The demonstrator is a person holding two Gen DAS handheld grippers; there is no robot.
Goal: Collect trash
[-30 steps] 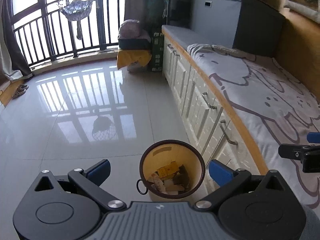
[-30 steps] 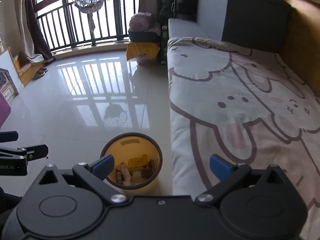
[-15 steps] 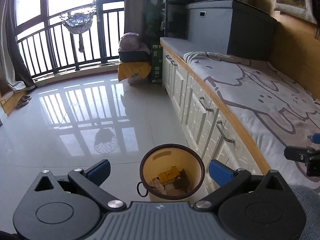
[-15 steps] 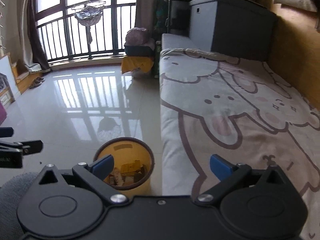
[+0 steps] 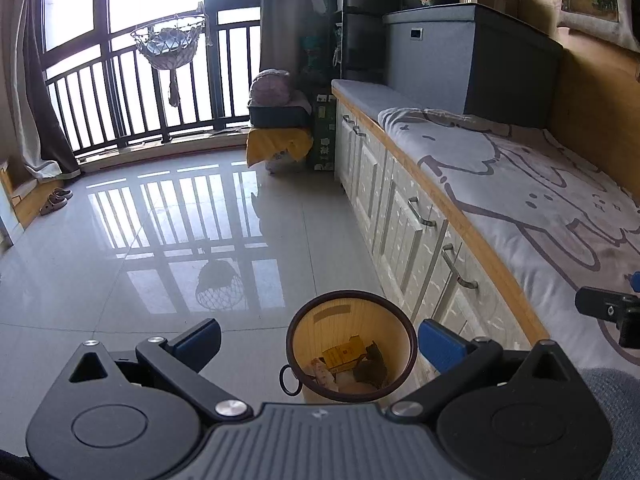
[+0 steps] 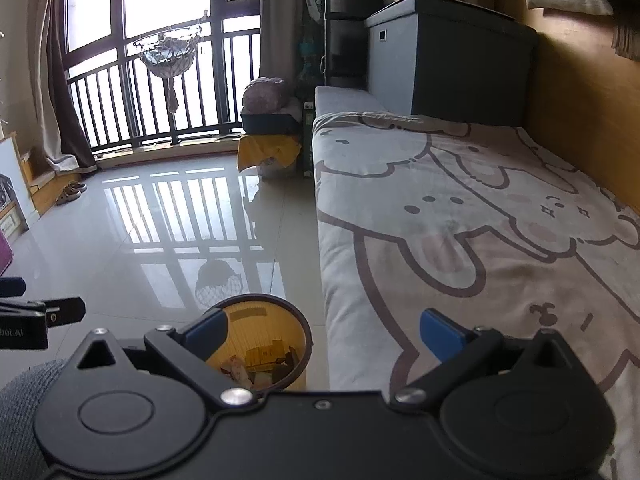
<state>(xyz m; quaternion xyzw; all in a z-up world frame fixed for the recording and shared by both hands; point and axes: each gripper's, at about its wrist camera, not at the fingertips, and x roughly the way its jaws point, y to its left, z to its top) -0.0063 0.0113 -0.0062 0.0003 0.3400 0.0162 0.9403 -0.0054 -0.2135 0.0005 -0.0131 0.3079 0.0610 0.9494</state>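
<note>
A yellow trash bin point(image 5: 332, 320) with a dark rim stands on the tiled floor beside the bed's drawers. Inside lies trash point(image 5: 347, 356): a yellow box, wrappers and a dark piece. The bin also shows in the right wrist view point(image 6: 276, 336), partly behind the left finger. My left gripper point(image 5: 318, 340) is open and empty, above the bin. My right gripper point(image 6: 324, 330) is open and empty, above the bed edge and the bin. Each gripper's tip shows at the edge of the other's view.
A bed with a cartoon blanket point(image 6: 460, 220) runs along the right, over white drawers point(image 5: 404, 216). A grey storage box point(image 5: 460, 52) stands at the bed's far end. A yellow-draped stool with a bag point(image 5: 278, 140) and a balcony railing point(image 5: 132, 100) lie beyond the glossy floor point(image 5: 160, 240).
Both cameras have tilted up and drawn back a little, so the bin sits lower in both views and more of the room shows. Both grippers stay open.
</note>
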